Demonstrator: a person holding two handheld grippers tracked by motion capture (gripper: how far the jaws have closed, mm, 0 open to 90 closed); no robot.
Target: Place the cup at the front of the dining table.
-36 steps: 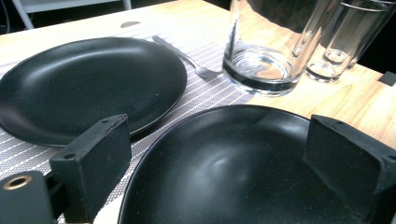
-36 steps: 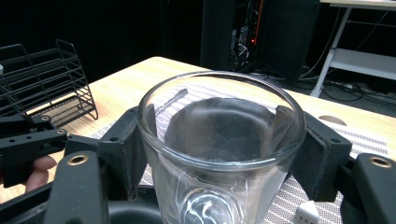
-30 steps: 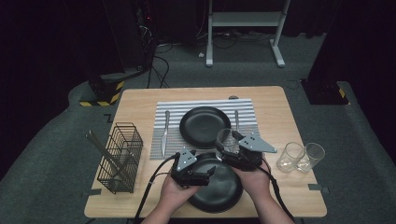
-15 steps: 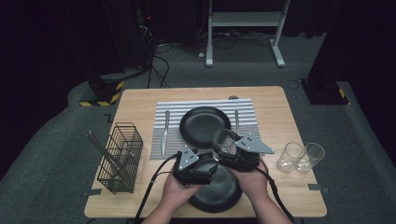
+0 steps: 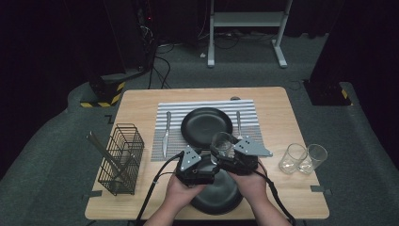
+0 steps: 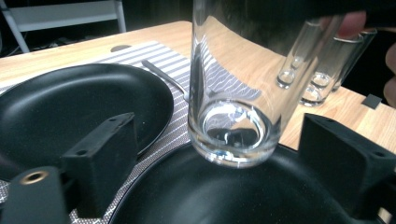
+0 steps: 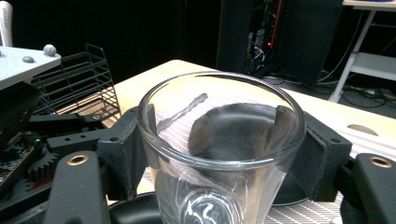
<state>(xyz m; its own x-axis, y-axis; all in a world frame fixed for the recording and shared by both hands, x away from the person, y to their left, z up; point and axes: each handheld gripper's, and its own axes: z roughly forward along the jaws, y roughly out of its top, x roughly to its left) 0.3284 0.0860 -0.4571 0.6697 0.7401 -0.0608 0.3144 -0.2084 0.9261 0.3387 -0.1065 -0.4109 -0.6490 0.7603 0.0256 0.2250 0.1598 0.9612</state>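
The right gripper pinches a clear glass near its rim and holds it upright just above the near black plate. The left gripper has just been closing, yet its jaws stand spread either side of the glass base without touching. Best to close squarely and low before the right one lets go. Beyond lie a striped mat, a second plate, a wooden table, grey carpet and a dark room.
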